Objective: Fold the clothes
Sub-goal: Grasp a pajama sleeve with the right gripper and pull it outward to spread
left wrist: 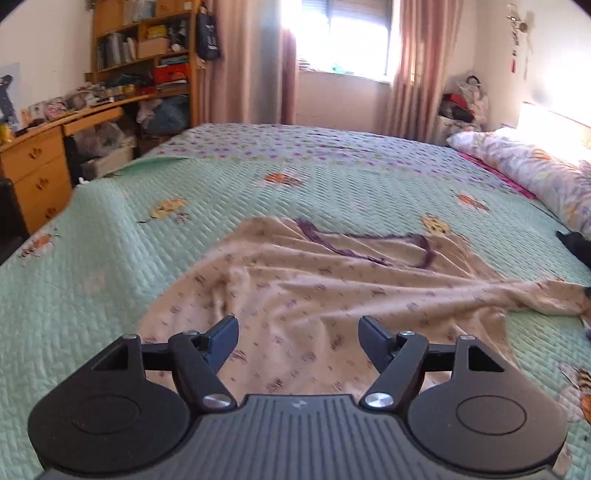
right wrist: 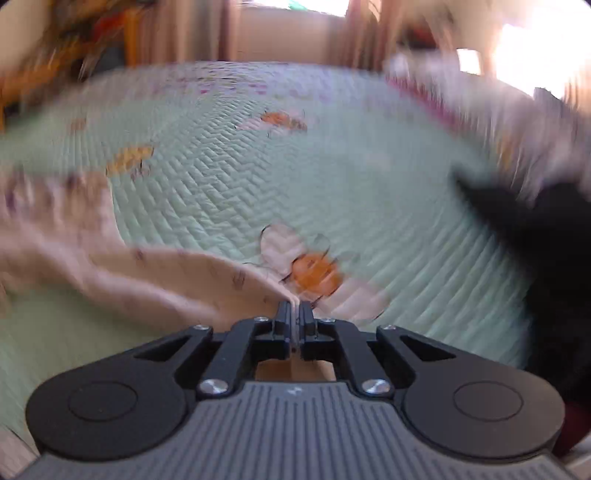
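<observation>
The right gripper (right wrist: 294, 314) pinches the shirt (left wrist: 314, 295) corner; the left gripper (left wrist: 298, 330), spread wide, hovers above its near edge.

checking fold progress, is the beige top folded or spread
Spread: beige patterned top lies open and wrinkled on green quilted bedspread.

bed (left wrist: 110, 236) quilted green; wooden desk (left wrist: 40, 151); sunlit window (left wrist: 351, 33); pink curtains (left wrist: 417, 62)
</observation>
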### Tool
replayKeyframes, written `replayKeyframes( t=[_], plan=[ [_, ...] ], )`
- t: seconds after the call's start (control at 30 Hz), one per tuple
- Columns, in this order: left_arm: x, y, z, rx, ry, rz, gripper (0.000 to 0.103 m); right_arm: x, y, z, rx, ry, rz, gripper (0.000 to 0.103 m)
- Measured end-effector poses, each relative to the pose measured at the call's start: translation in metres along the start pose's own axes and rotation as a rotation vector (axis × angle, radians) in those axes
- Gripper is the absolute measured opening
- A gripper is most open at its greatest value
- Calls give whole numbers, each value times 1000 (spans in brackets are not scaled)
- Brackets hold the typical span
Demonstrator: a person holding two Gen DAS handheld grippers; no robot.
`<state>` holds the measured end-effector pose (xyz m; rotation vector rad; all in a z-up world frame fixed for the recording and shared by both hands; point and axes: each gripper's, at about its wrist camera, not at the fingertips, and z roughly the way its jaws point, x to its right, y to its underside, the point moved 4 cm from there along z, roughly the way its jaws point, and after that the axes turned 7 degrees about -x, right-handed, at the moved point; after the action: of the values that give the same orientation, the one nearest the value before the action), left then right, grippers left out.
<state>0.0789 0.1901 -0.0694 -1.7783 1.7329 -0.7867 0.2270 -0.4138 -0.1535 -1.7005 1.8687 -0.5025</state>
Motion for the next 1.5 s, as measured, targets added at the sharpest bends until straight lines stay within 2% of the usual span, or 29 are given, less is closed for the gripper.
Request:
replayKeyframes(
  t=[0.07,0.13,0.17,0.23,0.27,0.3,0.37,0.43,0.53,0.7,0.77,0.8,0.93,1.0,1.07,1.17,1.23,1.37,1.5],
  plan=[
    [4,7,-4,-1,11,20,74,19,14,-16,77,-73,226,13],
    [6,14,-8,0,30,30,74,6,37,-45,143,-149,247,13],
    [7,16,-9,3,36,25,74,-16,52,-63,149,-217,186,14],
    [10,18,-13,9,45,11,75,-62,90,-84,98,-369,122,32],
    [12,19,-14,12,50,4,76,-84,109,-93,68,-442,101,49],
    [13,21,-18,19,62,-6,77,-106,128,-102,39,-516,80,58],
    [16,25,-29,35,75,-13,81,-144,164,-105,-59,-617,48,61],
    [16,29,-42,57,66,-8,87,-177,193,-102,-151,-641,3,61],
    [10,34,-60,82,55,-24,92,-206,218,-94,-199,-631,-42,61],
    [-2,43,-76,72,79,-77,92,-242,222,-90,-148,-583,-195,61],
    [-7,46,-77,74,49,-63,92,-246,218,-97,-113,-509,-280,61],
    [-9,47,-78,76,32,-56,94,-241,214,-99,-106,-500,-265,61],
    [-26,41,-58,48,-36,-20,96,-204,190,-98,-89,-546,-44,62],
    [-38,27,-33,11,-91,10,96,-184,166,-88,-56,-550,74,71],
    [-53,6,-6,-1,-133,20,96,-170,139,-71,-41,-567,166,72],
    [-68,-30,30,-3,-165,38,96,-169,93,-45,-4,-561,200,72],
    [-73,-55,57,2,-192,88,96,-179,61,-32,36,-548,154,72],
    [-75,-100,115,-3,-275,232,97,-216,-4,8,91,-432,-105,75],
    [-82,-134,176,-41,-245,239,97,-243,-48,69,82,-334,-273,75]
  ],
)
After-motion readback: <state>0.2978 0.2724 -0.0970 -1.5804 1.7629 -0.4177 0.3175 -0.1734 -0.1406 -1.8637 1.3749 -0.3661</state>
